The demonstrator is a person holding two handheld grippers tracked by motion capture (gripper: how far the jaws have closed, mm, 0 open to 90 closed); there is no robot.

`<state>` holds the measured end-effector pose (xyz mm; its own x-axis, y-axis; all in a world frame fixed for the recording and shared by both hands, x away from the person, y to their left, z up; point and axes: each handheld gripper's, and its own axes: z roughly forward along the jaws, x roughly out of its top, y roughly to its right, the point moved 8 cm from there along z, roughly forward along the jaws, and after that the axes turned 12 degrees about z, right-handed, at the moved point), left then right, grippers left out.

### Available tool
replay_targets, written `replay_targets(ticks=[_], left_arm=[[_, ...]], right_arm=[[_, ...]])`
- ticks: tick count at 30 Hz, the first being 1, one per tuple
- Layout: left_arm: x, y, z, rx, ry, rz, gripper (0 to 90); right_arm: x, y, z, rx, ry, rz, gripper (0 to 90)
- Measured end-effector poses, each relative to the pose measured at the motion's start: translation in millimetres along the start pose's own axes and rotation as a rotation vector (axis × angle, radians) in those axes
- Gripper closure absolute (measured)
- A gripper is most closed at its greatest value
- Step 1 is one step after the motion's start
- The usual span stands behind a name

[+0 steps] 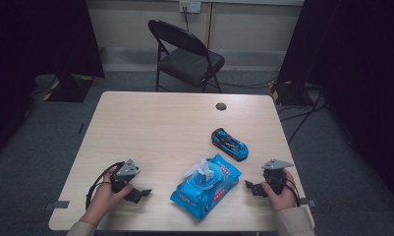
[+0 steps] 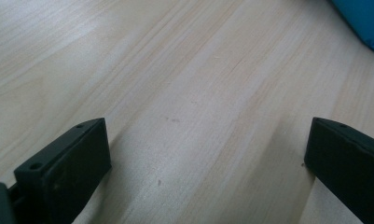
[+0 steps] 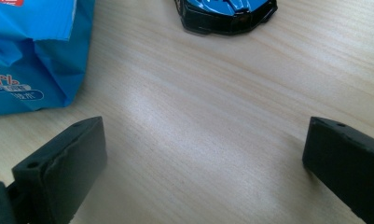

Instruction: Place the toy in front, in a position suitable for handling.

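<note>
A blue pack of wet wipes [image 1: 206, 186] lies at the table's near middle, its lid up and a white wipe sticking out. A blue and black toy car [image 1: 229, 143] sits just beyond it to the right. My left gripper [image 1: 141, 193] rests low on the table left of the pack, open, jaws pointing toward it; its own view has bare wood between the jaws [image 2: 208, 154] and a blue corner of the pack [image 2: 362, 21]. My right gripper [image 1: 248, 186] rests right of the pack, open, with the pack [image 3: 31, 51] and the car [image 3: 226, 11] ahead of its jaws [image 3: 205, 149].
The light wooden table [image 1: 160, 123] has a dark round cable hole [image 1: 221, 106] near its far edge. A black folding chair [image 1: 184, 56] stands beyond the table. Dark curtains and floor cables flank both sides.
</note>
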<state>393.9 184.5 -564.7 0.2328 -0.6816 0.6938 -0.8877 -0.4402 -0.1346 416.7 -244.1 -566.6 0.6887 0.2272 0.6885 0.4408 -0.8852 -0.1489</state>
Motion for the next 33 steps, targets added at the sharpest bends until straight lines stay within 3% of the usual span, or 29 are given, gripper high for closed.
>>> replay_targets(ticks=[28, 30, 33], left_arm=[[0.0, 0.1, -0.1, 0.000, -0.001, 0.000, 0.0], [0.8, 1.8, 0.0, -0.007, 0.007, -0.006, 0.0], [4.0, 7.3, -1.7, -0.042, 0.012, 0.024, 2.9]], right_arm=[[1.2, 0.0, 0.6, 0.017, -0.001, -0.015, 0.0], [0.7, -1.2, -0.1, 0.023, 0.002, -0.020, 0.6], [0.0, -0.5, -3.7, 0.035, 0.016, -0.023, 8.3]])
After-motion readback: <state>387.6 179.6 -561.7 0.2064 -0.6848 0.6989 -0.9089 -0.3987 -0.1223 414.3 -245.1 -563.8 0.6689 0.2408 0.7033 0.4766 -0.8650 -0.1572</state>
